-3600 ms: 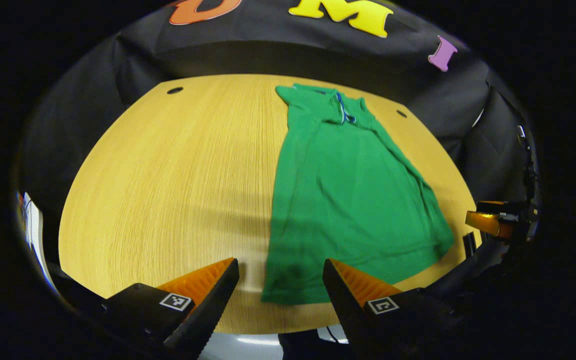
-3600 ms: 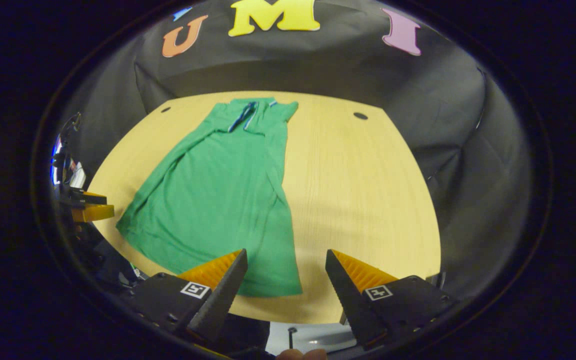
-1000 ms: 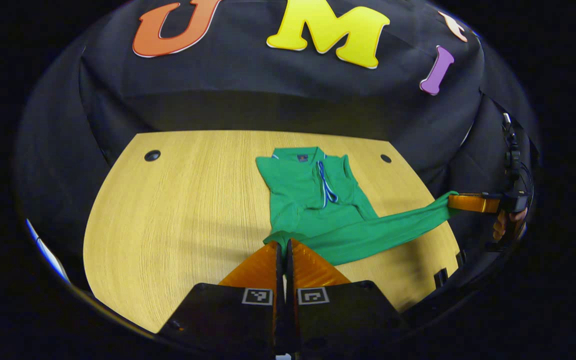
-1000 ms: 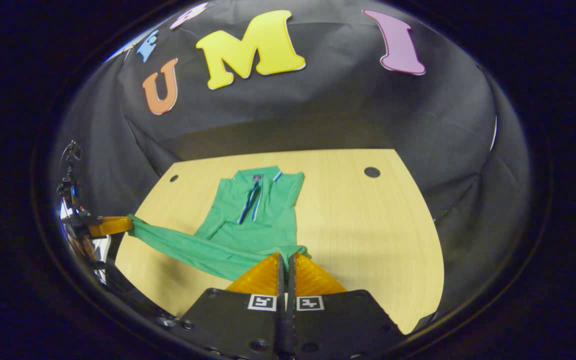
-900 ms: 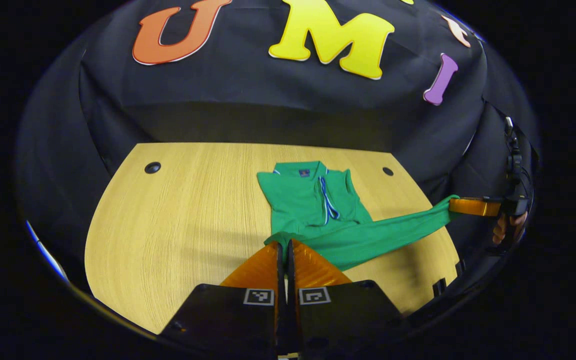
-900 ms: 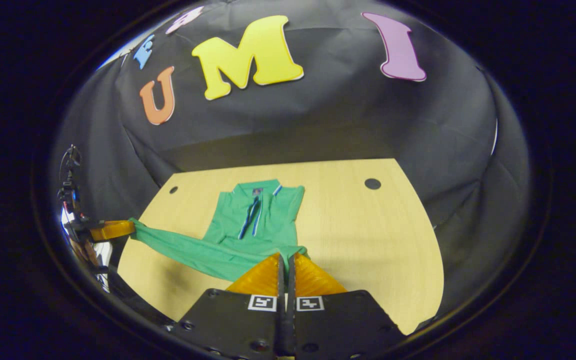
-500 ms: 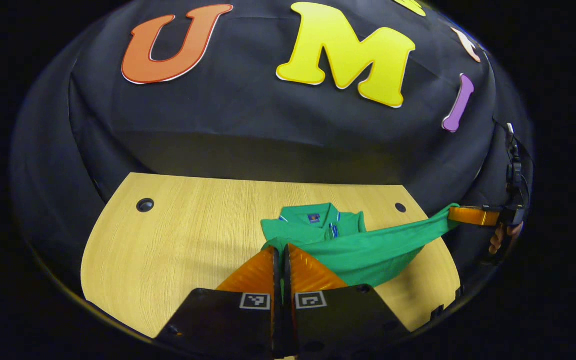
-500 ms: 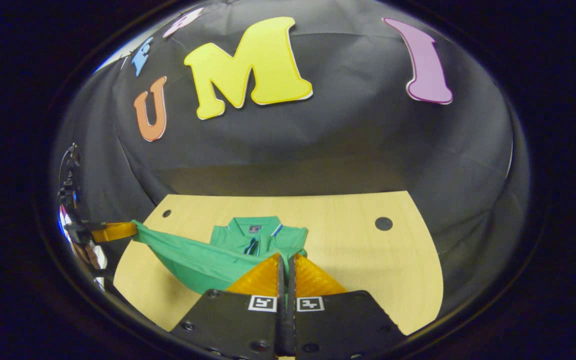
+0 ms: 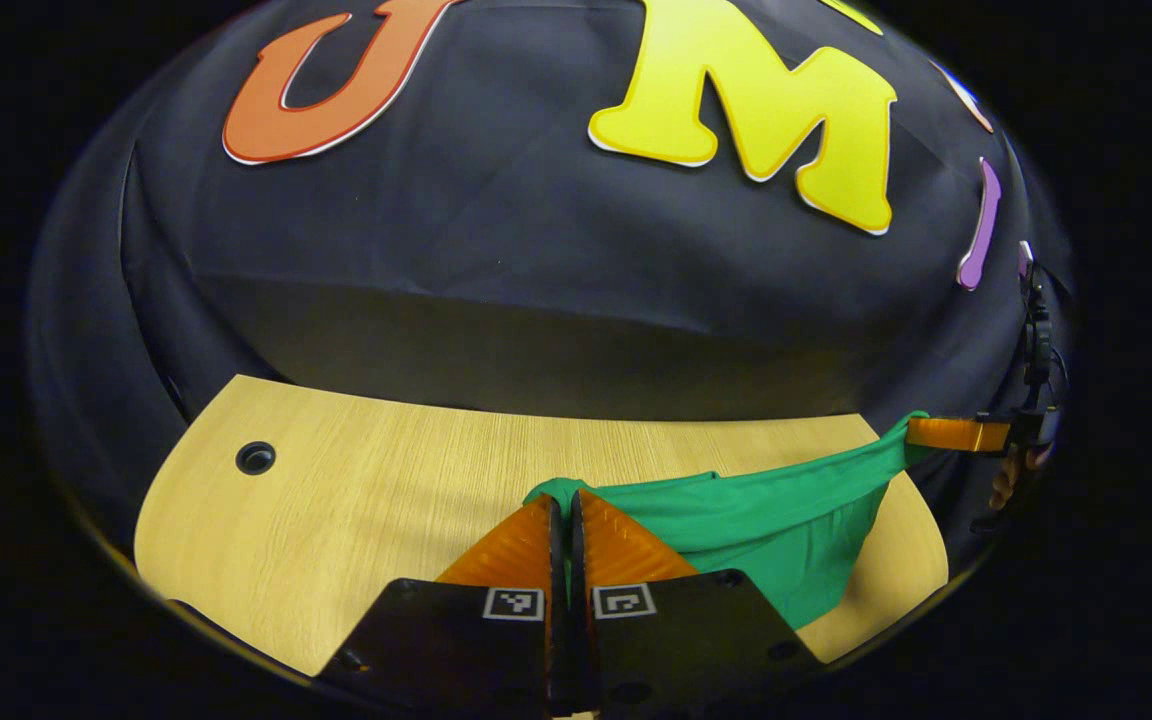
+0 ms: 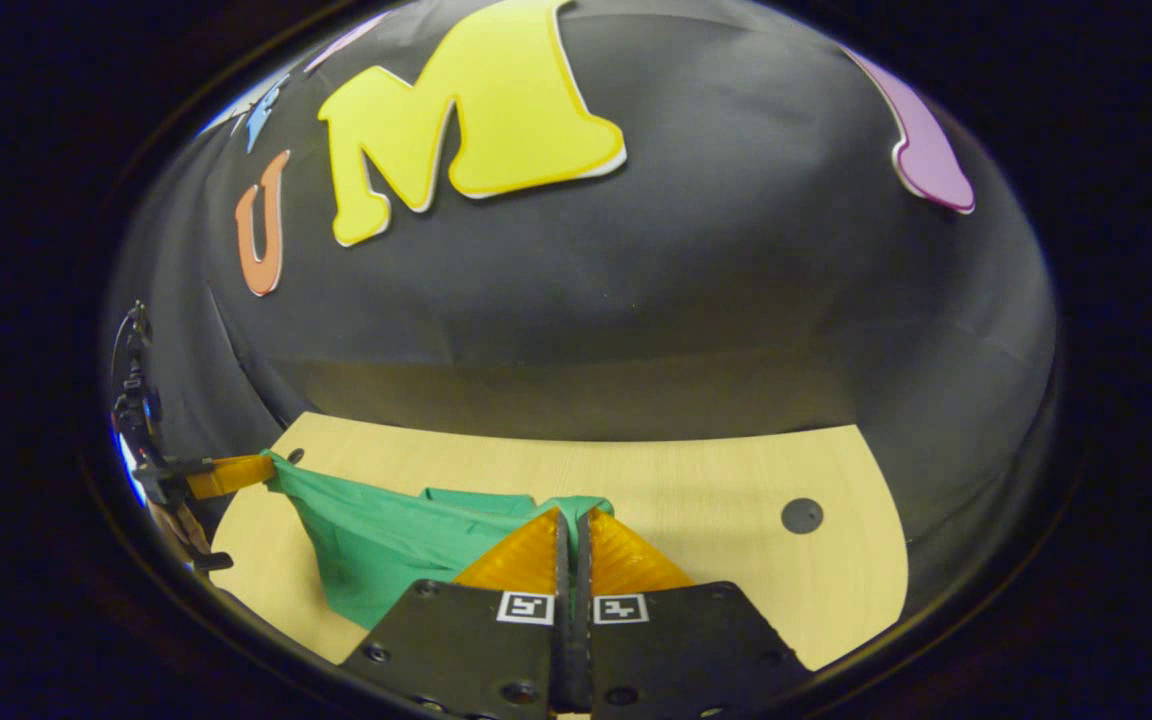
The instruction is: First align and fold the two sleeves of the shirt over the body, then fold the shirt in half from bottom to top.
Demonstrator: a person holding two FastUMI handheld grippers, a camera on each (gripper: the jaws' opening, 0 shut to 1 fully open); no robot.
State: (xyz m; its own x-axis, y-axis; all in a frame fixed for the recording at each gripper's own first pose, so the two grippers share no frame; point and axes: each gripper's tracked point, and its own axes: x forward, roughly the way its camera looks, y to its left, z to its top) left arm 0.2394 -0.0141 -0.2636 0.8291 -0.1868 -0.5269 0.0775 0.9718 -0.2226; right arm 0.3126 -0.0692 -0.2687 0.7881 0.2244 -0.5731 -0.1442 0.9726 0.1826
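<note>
While both tongs [image 9: 566, 505] [image 10: 572, 520] stay clamped on the shirt [image 9: 766, 510], its hem now hides the collar.

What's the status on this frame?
Left tool and right tool both shut on the shirt hem corners. Hem lifted, stretched between them above the table. Nothing in the way.

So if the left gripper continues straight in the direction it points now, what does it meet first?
The left gripper is shut on the green shirt. Ahead lies bare wooden table, then probably the black cloth wall. Depth is unclear.
</note>
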